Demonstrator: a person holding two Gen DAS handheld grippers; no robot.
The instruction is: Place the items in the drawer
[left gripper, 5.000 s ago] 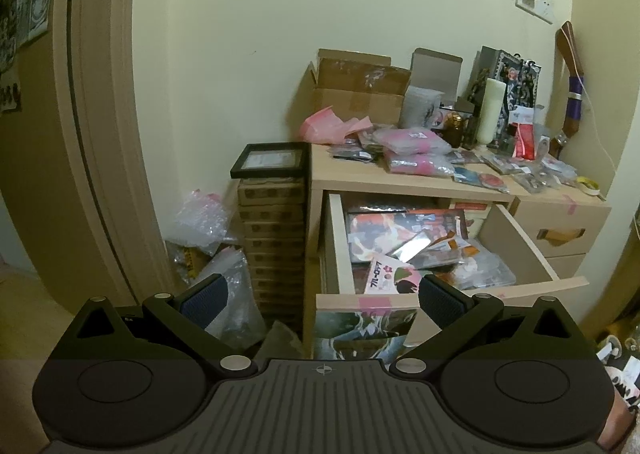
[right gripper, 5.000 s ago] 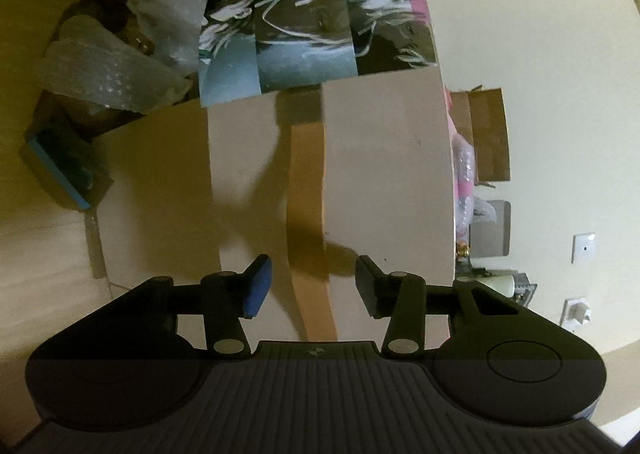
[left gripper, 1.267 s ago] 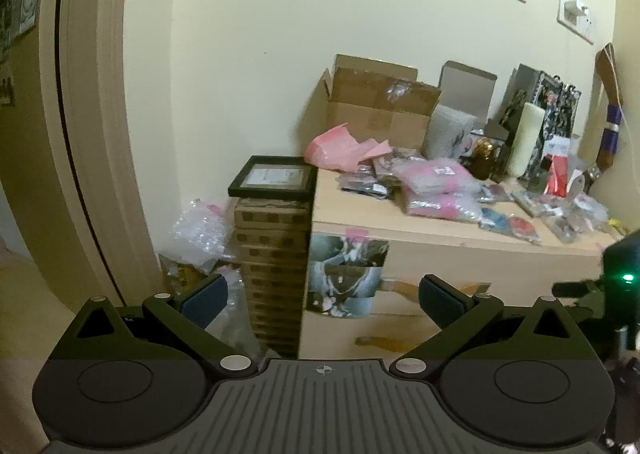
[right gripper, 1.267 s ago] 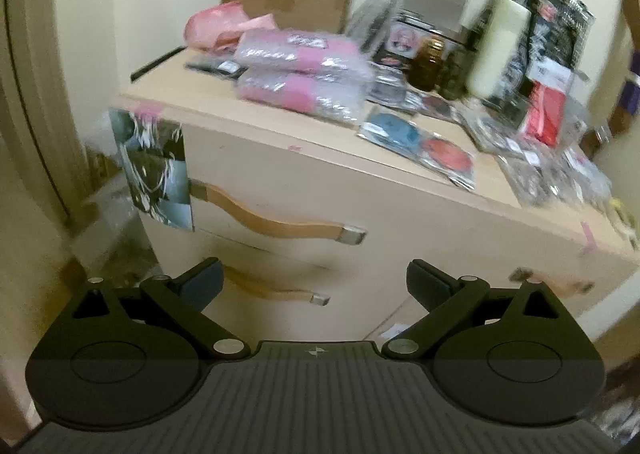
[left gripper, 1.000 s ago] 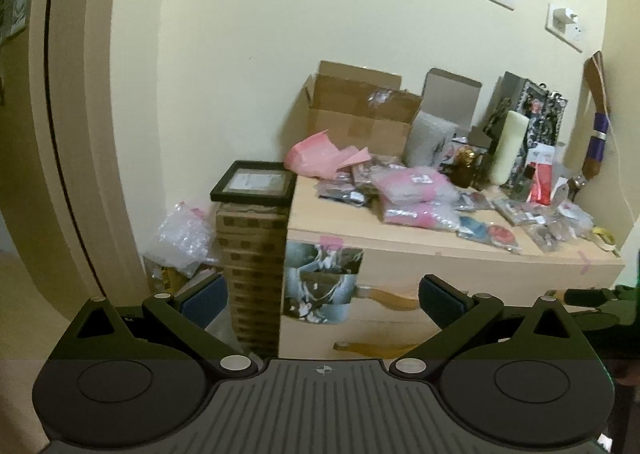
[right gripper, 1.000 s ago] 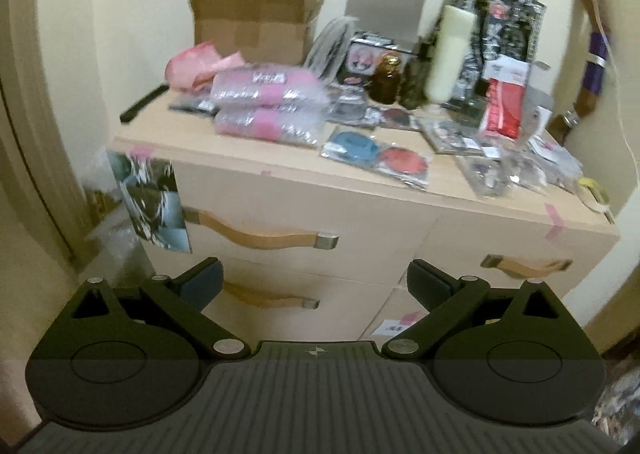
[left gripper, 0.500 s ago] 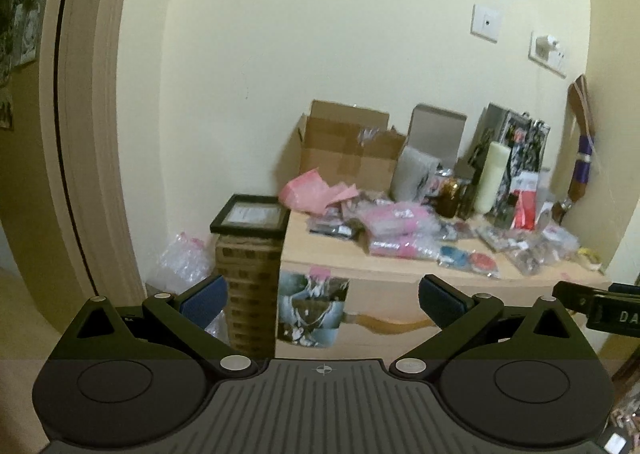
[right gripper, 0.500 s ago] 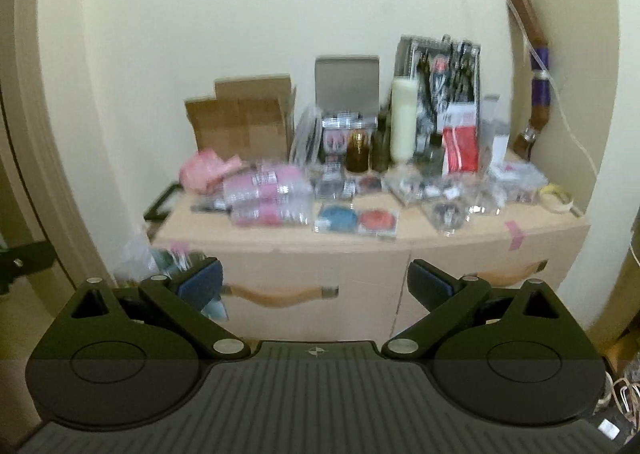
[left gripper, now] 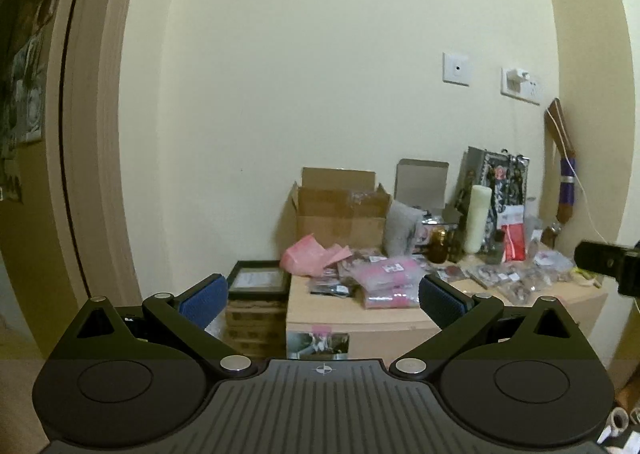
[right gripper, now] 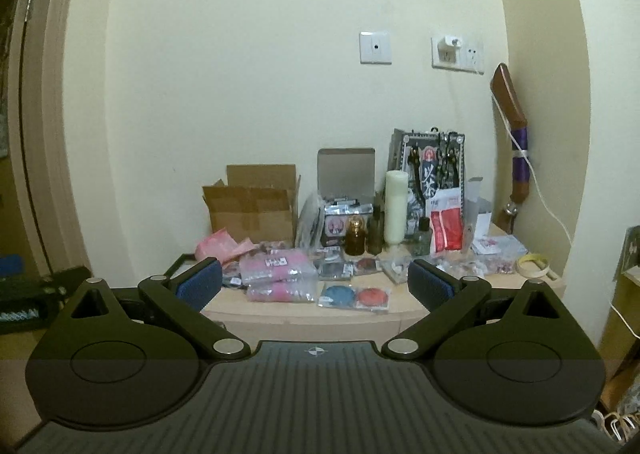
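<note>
Both grippers hang well back from the dresser (right gripper: pixel 304 318) at lower centre of each frame, the left gripper (left gripper: pixel 320 296) and right gripper (right gripper: pixel 314 284) with jaws spread wide and empty, likely a stand-off pose. Pink packets (right gripper: pixel 276 274) lie on its top. No drawer front shows in the right view, so whether the drawer is closed is unclear.

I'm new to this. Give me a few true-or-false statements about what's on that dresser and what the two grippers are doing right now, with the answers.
1. Both the left gripper and the right gripper are open and hold nothing. True.
2. A tall candle stands upright on the dresser. True.
3. The cardboard box is taped shut. False: its flaps are open.
4. The right gripper's fingers touch the pink packets. False: they are well short of the dresser.
</note>
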